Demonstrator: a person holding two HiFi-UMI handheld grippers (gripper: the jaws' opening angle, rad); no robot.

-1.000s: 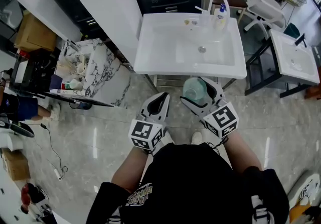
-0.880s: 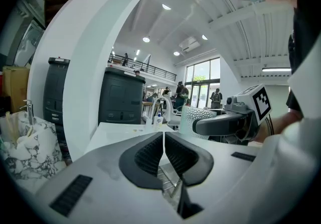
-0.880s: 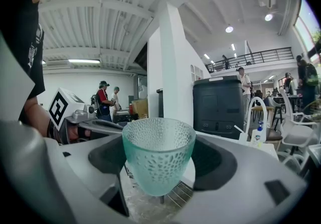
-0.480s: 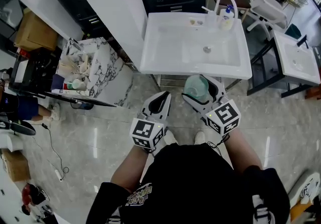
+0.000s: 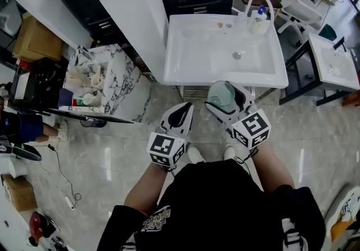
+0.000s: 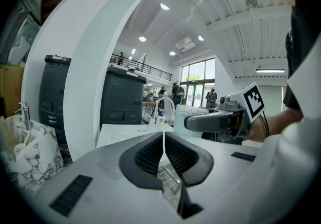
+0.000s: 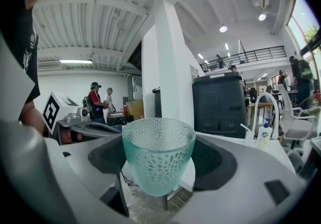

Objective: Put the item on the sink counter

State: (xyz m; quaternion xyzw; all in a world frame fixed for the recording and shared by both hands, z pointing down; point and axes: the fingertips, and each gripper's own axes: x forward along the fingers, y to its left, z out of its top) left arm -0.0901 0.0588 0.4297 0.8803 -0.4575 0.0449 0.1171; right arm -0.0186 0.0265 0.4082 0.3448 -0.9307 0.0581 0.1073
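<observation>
A pale green dimpled glass cup (image 7: 158,160) stands upright between the jaws of my right gripper (image 7: 159,165), which is shut on it. In the head view the cup (image 5: 220,95) and right gripper (image 5: 228,99) hang just in front of the near rim of the white sink counter (image 5: 185,67). My left gripper (image 5: 181,113) is to the left of it, over the floor, its jaws shut with nothing between them. From the left gripper (image 6: 164,150) view the cup (image 6: 189,117) shows to the right.
A white faucet (image 5: 260,1), a soap bottle (image 5: 259,19) and small items stand at the sink's back edge. A marble-patterned stand (image 5: 104,84) with bottles is at the left, a white pillar (image 5: 132,2) beside the sink, a second basin (image 5: 334,67) at the right.
The sink has drawn nearer and shifted slightly right in the head view. Both grippers hold their pose, the right still carrying the cup.
</observation>
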